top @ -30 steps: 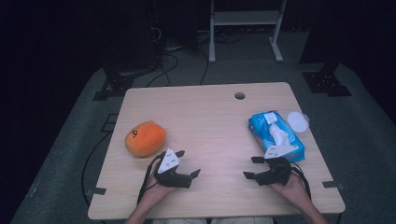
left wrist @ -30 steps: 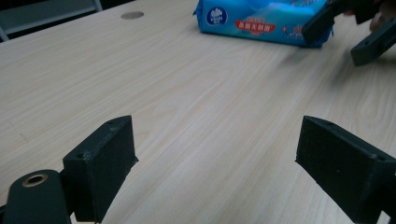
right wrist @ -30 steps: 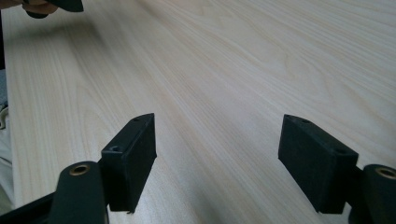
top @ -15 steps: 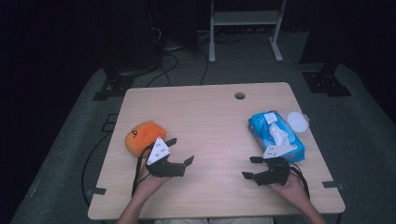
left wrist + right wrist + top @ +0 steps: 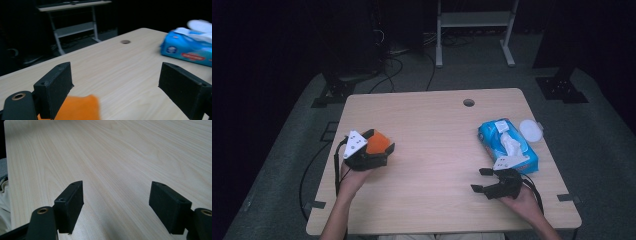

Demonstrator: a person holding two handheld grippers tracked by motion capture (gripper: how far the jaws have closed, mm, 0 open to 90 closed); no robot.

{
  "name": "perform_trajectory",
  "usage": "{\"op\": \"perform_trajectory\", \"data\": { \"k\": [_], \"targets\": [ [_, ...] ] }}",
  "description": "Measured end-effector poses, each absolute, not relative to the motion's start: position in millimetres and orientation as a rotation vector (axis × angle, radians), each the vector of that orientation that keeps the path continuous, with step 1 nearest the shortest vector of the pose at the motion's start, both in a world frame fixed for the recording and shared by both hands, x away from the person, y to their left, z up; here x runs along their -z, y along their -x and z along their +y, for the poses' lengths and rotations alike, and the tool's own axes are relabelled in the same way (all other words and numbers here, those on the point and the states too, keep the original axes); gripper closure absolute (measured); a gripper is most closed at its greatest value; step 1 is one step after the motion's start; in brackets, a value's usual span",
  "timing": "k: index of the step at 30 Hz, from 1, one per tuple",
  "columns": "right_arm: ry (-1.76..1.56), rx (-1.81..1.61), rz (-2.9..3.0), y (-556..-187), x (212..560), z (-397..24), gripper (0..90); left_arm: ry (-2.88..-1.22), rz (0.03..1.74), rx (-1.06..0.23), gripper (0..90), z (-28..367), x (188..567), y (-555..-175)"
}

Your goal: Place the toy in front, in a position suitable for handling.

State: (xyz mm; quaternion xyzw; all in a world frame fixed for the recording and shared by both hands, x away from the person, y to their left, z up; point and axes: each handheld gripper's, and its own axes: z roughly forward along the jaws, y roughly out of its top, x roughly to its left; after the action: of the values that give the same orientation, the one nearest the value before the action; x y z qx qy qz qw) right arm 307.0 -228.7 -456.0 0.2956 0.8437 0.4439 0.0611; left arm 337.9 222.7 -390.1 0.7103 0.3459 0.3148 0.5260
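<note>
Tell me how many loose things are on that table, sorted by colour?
Orange: 1, a soft orange thing under the left gripper
Blue: 1, a tissue pack
White: 1, a round lid beside the pack
Total: 3

We see the plush toy (image 5: 377,141) at the table's (image 5: 432,130) left edge, the tissue pack (image 5: 507,145) far right, a lid (image 5: 530,131) just behind it.

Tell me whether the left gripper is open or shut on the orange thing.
Open. In the left gripper view the left gripper has its jaws spread wide, with the orange thing low between them, beside one jaw, not clamped.
</note>
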Motion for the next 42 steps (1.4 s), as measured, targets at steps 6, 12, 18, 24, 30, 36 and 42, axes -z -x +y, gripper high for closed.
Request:
{"op": "perform_trajectory", "data": {
  "k": [6, 12, 18, 24, 30, 36, 42],
  "targets": [
    [-0.891, -1.327, 2.563, -305.4, 456.8, -225.6, 26.6, -1.665, 0.914, -0.797, 11.3, 247.2, 396.8, -342.9],
    [-0.885, -1.315, 2.579, -305.8, 459.3, -223.7, 26.6, -1.663, 0.997, -0.827, 11.3, 265.1, 409.7, -348.7],
    [-0.884, -1.319, 2.588, -305.3, 459.7, -223.3, 26.7, -1.658, 1.104, -0.791, 11.3, 277.4, 427.4, -356.0],
    [-0.877, -1.319, 2.594, -304.5, 459.6, -222.4, 26.7, -1.627, 1.196, -0.688, 10.6, 285.7, 445.3, -361.0],
    [-0.871, -1.321, 2.596, -304.3, 459.4, -221.3, 26.7, -1.703, 1.144, -0.714, 29.0, 276.6, 443.6, -354.9],
    [-0.859, -1.324, 2.590, -302.8, 456.9, -222.0, 26.8, -1.723, 1.150, -0.733, 45.1, 273.2, 439.9, -350.2],
    [-0.849, -1.331, 2.588, -302.5, 455.7, -223.5, 26.9, -1.681, 1.180, -0.722, 52.0, 273.9, 437.0, -349.1]
  ]
}}
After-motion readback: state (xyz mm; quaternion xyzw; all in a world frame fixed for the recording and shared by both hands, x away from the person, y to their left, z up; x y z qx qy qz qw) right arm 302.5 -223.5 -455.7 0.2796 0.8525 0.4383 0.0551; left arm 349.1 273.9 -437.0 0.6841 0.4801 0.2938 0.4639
